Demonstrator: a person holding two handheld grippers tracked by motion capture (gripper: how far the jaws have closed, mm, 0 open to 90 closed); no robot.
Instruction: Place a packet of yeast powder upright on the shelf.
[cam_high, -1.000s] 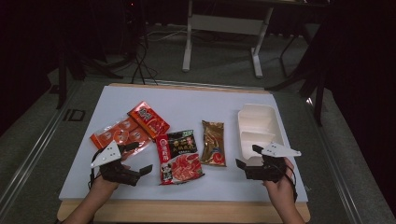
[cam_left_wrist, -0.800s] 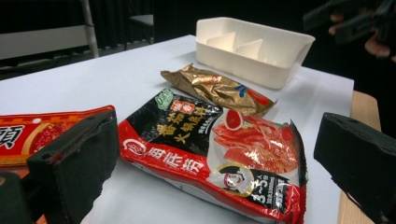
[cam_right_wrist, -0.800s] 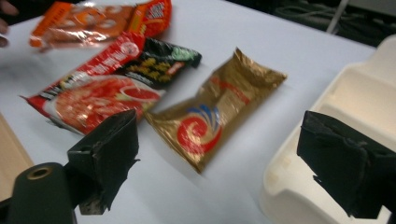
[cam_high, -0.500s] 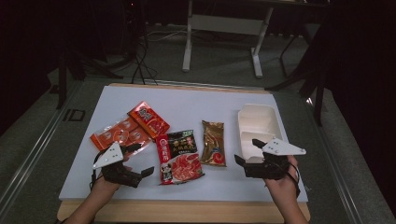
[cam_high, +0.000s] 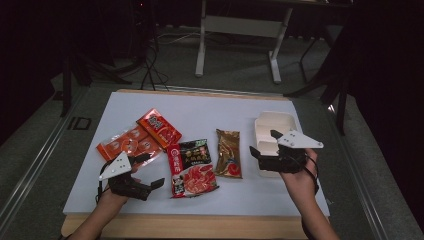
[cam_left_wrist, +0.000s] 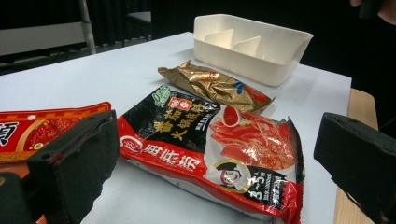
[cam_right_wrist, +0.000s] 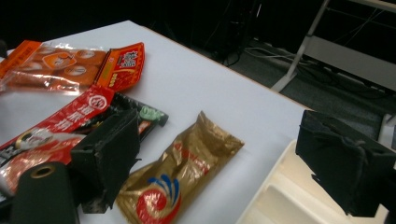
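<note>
Packets lie in a loose row across the middle of the worktop (cam_high: 300, 195), and I have a gripper at each end of that row, both near the front edge. My left gripper (cam_high: 150, 172) has its jaws wide apart with nothing between them; in the left gripper view the big red-and-black packet (cam_left_wrist: 219, 149) sits just ahead of the gap, its long axis running away from me toward the far edge. That is the one my left hand is nearest to — it lies just to the right of those jaws, flat on the worktop.

My right gripper (cam_high: 264, 145) is open as well, jaws apart and empty, hovering at the near left corner of the white tray (cam_high: 292, 119). The gold packet (cam_right_wrist: 180, 179) lies to its left, between the tray and the red-and-black packet, long axis also front to back, close to the tray but apart from it. I judge it the natural pick for the right hand, with a short carry sideways into the tray.

The tray stands toward the right edge and is split by dividers into compartments — what I can see of them holds nothing. Farther left, the small red packet (cam_high: 159, 127) and the clear orange packet (cam_high: 127, 145) lie side by side, the orange one just beyond my left gripper.
</note>
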